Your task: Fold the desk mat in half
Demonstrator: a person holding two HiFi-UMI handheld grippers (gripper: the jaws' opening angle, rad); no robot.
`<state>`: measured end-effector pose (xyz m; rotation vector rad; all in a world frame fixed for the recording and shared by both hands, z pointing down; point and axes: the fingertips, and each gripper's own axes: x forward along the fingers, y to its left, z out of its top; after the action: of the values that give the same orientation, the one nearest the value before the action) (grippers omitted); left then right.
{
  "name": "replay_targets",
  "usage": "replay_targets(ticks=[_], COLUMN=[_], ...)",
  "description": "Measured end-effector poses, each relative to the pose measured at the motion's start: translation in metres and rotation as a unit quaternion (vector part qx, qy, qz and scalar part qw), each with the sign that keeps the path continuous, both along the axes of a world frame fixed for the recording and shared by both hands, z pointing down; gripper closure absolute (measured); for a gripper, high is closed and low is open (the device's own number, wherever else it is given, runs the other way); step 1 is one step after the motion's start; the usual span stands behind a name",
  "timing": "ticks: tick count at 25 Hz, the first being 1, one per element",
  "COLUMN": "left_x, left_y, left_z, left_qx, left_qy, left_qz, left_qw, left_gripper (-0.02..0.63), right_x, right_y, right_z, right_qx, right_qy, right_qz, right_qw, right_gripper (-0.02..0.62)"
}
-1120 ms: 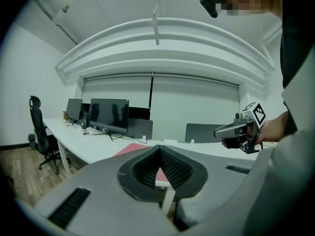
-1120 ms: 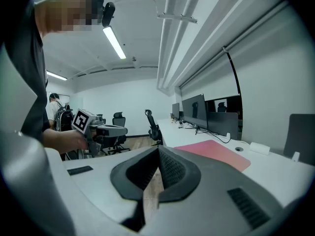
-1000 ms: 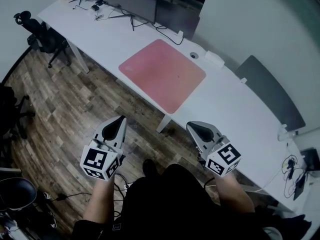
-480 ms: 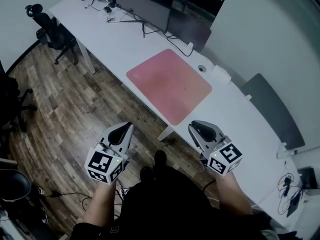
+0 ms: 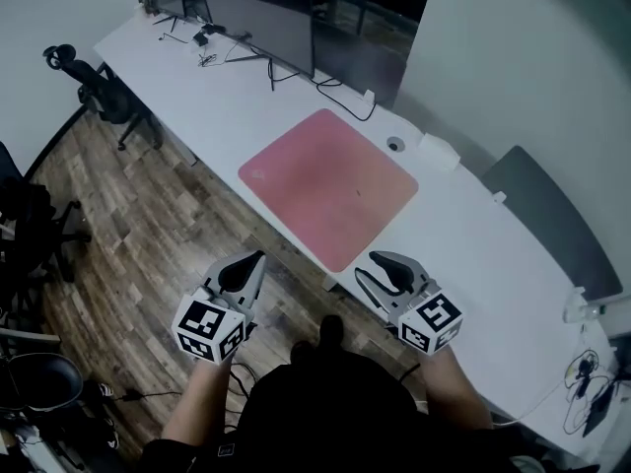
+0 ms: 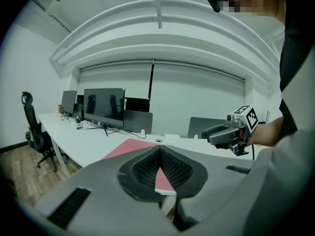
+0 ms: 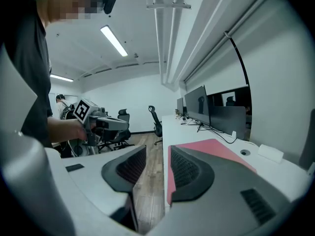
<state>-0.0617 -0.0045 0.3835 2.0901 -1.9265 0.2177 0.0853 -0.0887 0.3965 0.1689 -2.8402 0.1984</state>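
Desk mat (image 5: 330,187), pink, lies flat and unfolded on white counter (image 5: 473,254), its near corner reaching counter's front edge. Right gripper (image 5: 373,270) hovers at that front edge, close to mat's near corner, not touching; fingers apart, have just been opening, nothing between them. Left gripper (image 5: 252,260) hangs over wood floor (image 5: 148,215), off counter; fingers pressed together, empty. Monitor (image 5: 258,8) and cables (image 5: 340,92) sit toward counter's far end, office chair (image 5: 104,87) beside it.
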Motion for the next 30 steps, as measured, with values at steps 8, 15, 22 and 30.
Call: replay_targets(ticks=[8,15,22,30], left_x=[0.003,-0.021,-0.076,-0.156], left_y=[-0.04,-0.061,-0.07,-0.056], left_z=[0.0,0.015,0.032,0.041], left_qx=[-0.027,-0.041,-0.046,-0.029], left_qy=[-0.035,-0.044,-0.057,-0.052], left_qz=[-0.01,0.004,0.048,0.138], left_qw=[0.999,0.9982,0.9961,0.9886], left_gripper=[0.601,0.601,0.601,0.601], right_x=[0.004,-0.006,-0.055,-0.144], right_y=[-0.029,-0.043,-0.034,0.022], right_z=[-0.003,0.02,0.038,0.055], right_qx=[0.052,0.036,0.041,0.064], right_qy=[0.005,0.03,0.069,0.145], right_qz=[-0.025,-0.009,0.032,0.067], right_qw=[0.998,0.999,0.996,0.985], right_gripper=[0.425,0.417,0.392,0.355])
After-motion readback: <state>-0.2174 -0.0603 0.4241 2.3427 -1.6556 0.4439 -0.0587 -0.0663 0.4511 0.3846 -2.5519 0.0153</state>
